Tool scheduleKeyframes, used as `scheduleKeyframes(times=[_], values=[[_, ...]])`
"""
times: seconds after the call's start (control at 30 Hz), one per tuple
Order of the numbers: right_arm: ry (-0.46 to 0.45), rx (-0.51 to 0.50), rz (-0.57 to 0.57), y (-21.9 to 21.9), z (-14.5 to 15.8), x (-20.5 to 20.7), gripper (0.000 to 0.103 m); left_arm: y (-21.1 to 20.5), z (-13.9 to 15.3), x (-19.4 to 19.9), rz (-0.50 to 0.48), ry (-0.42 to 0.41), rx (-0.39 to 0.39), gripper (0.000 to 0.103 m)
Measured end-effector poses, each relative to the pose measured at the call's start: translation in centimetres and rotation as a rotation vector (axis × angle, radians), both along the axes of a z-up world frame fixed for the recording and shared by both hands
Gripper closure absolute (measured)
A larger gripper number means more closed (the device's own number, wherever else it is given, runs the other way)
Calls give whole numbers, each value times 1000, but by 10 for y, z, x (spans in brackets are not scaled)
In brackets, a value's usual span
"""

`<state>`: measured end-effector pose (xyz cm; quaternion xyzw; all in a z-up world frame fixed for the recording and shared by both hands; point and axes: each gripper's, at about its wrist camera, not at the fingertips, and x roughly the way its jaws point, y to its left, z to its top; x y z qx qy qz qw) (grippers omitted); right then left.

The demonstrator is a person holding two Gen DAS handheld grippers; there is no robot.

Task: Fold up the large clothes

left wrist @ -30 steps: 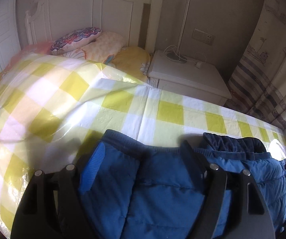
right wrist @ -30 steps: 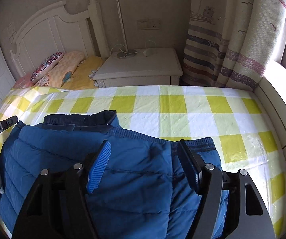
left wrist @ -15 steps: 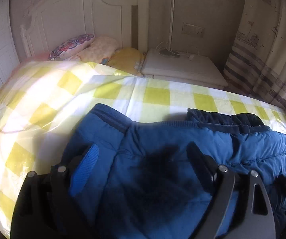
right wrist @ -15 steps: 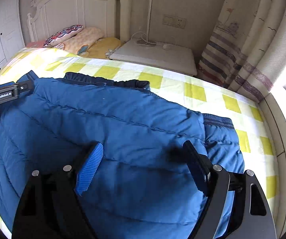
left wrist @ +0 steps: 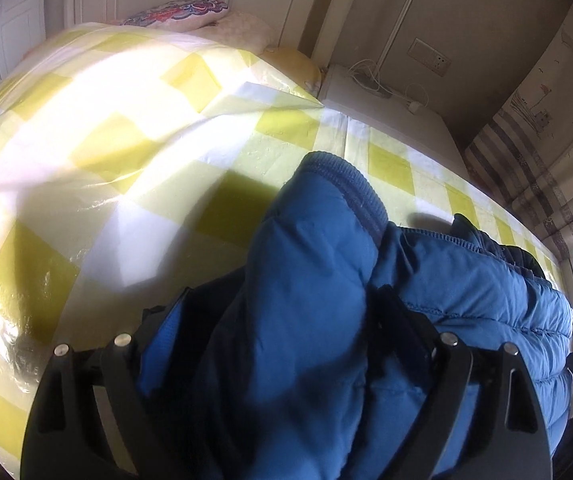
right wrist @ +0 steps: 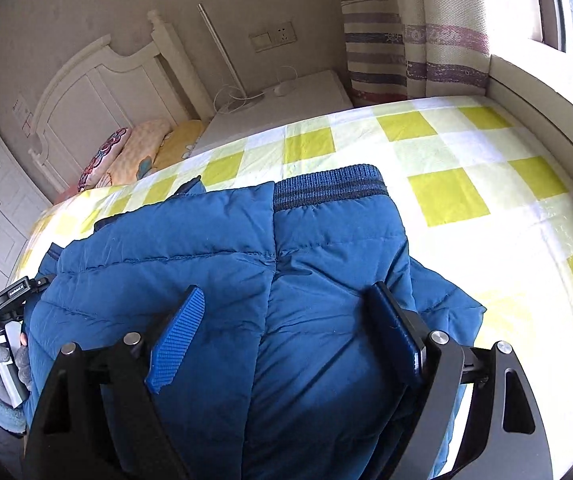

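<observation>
Fingers of my left gripper (left wrist: pixel 274 320) stand apart, a puffy sleeve of the blue jacket (left wrist: pixel 466 304) bunched between them. My right gripper (right wrist: pixel 286 328) spread too, over the jacket on the yellow-checked bed cover (right wrist: pixel 466 152).

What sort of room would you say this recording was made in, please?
Most likely a bedroom: a bed under a yellow-checked cover with a white headboard, pillows, and a bedside table.
</observation>
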<state>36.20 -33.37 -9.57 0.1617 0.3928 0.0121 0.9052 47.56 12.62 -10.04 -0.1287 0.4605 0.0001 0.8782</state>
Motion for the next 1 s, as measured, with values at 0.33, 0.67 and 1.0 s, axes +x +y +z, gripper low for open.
scheduleKeyframes(times=[0.33, 0.67, 1.0], values=[[-150, -295, 288, 143, 55, -74, 16, -84, 66, -101, -132, -246, 185, 2], [-78, -409, 364, 182, 7, -80, 15, -115, 13, -104, -217, -143, 237, 2], [-74, -226, 134, 61, -4, -133, 12, 1, 2, -118, -3, -100, 67, 2]])
